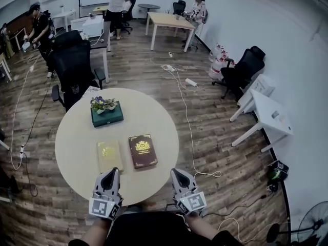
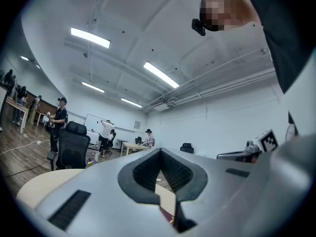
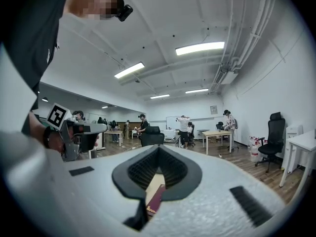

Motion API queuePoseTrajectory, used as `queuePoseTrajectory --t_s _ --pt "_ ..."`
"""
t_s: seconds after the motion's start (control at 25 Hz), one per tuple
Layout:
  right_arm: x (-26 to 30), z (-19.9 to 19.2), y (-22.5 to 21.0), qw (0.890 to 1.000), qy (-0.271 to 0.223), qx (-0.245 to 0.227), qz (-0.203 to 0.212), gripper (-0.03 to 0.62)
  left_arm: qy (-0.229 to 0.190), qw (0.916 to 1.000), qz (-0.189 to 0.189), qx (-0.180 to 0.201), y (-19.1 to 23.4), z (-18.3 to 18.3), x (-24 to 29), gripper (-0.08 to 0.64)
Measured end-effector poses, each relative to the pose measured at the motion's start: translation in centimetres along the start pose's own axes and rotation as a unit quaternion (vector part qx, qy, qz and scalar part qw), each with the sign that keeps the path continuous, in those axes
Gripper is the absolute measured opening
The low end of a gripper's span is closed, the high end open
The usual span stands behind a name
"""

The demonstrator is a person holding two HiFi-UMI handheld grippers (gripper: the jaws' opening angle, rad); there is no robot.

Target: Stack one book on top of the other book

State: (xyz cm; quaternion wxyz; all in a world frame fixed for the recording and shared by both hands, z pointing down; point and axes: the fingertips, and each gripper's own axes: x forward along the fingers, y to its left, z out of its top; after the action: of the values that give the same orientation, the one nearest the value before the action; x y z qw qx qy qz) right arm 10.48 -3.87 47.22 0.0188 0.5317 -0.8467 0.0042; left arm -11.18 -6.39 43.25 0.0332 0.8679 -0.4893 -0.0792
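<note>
Head view: your two books lie flat and side by side near the near edge of the round bench (image 1: 72, 137), close together but not stacked. The yellow book (image 1: 109, 156) is on the left, olive-gold with a faint emblem. The maroon book (image 1: 142, 150) is on the right, dark red with a gold crest and border, turned slightly. Your left gripper (image 1: 111, 172) is at the near edge, just short of the yellow book, clenched with nothing in it. Your right gripper (image 1: 177, 172) is at the near edge too, beside the maroon book's near right corner, also clenched and empty. A teal box (image 1: 107, 116) with small flowers (image 1: 101, 104) on top stands toward the far left edge, apart from the books. A black office chair (image 1: 74, 65) sits beyond that edge, and a cable (image 1: 190, 137) runs over the floor on the right. Nothing lies between the grippers and the books.

Left gripper view: jaws are together, and only pale bench shows through the pad gap.

Right gripper view: jaws are together, and a strip of the maroon book shows through the gap, lying on the bench, not held.
</note>
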Motion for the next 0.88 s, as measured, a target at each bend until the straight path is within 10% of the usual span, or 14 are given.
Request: queuePoseTrajectory --t_s 0.88 --pt "11.6 -1.5 -5.4 0.998 0.019 0.013 0.051 0.005 0.031 0.9990 0.033 -0.006 4.4 -2.7 9.8 0.005"
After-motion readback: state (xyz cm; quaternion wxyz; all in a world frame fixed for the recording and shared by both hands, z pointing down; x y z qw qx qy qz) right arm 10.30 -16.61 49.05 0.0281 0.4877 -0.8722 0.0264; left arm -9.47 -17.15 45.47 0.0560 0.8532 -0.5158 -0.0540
